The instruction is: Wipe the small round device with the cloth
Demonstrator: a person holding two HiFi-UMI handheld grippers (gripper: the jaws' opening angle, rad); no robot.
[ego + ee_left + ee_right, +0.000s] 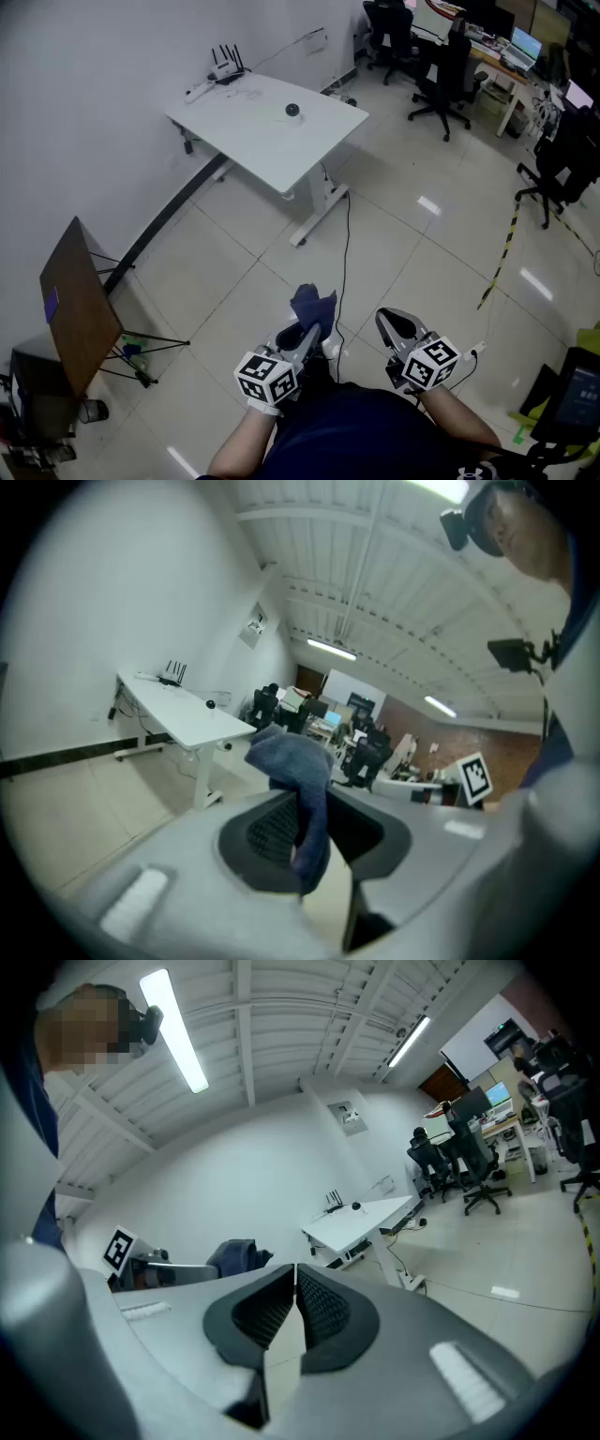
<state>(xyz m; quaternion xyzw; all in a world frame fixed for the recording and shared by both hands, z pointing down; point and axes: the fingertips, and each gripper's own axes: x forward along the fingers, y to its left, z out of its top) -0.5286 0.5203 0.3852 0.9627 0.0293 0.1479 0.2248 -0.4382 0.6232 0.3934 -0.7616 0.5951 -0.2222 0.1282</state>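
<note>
My left gripper (309,334) is shut on a dark blue cloth (311,306) that sticks up above the jaws; in the left gripper view the cloth (298,778) hangs between the pads. Beside it, my right gripper (394,324) is shut with nothing in it, its pads (319,1309) pressed together. The small round black device (292,111) sits far ahead on the white table (253,131). It shows as a tiny dot in the left gripper view (211,704) and the right gripper view (356,1207). Both grippers are held close to my body, well away from the table.
A white router with antennas (223,66) and cables lie at the table's far corner. A brown board on a folding stand (80,309) is at the left. Black office chairs (441,75) and desks stand at the back right. A cable (345,253) runs over the tiled floor.
</note>
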